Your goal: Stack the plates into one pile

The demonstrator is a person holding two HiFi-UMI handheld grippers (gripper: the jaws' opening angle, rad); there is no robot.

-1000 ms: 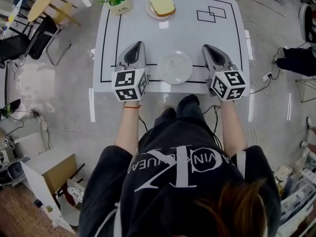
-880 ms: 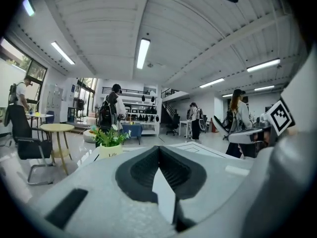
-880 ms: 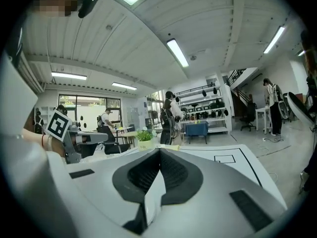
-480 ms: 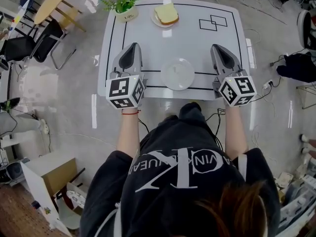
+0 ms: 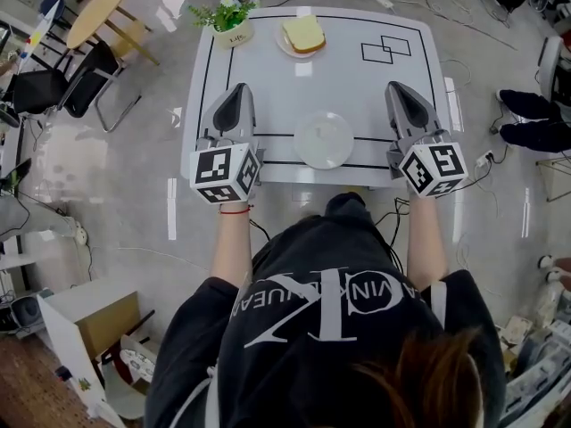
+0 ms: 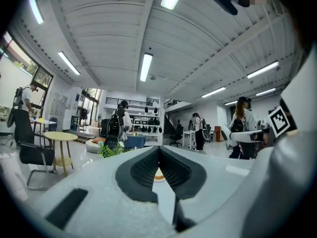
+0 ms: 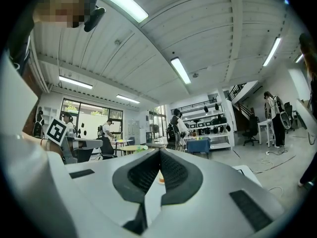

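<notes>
Stacking the empty plate [image 5: 323,139] onto the far plate [image 5: 284,46] would crush the bread [image 5: 303,32] lying on it; carrying the far one over could tip the bread off. The left gripper [image 5: 237,89] and right gripper [image 5: 398,87] flank the empty plate at the table's [image 5: 357,96] near edge, held level, both clenched on nothing.

Glossy plate [image 5: 323,139] and smooth, glossy table [image 5: 268,78]

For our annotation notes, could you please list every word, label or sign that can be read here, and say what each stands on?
"CK", large, with "VIN" beside it, upside down in the head view: black shirt.
Label on the plant pot: too small to read.
Marker cubes: coded squares only, no words.
</notes>
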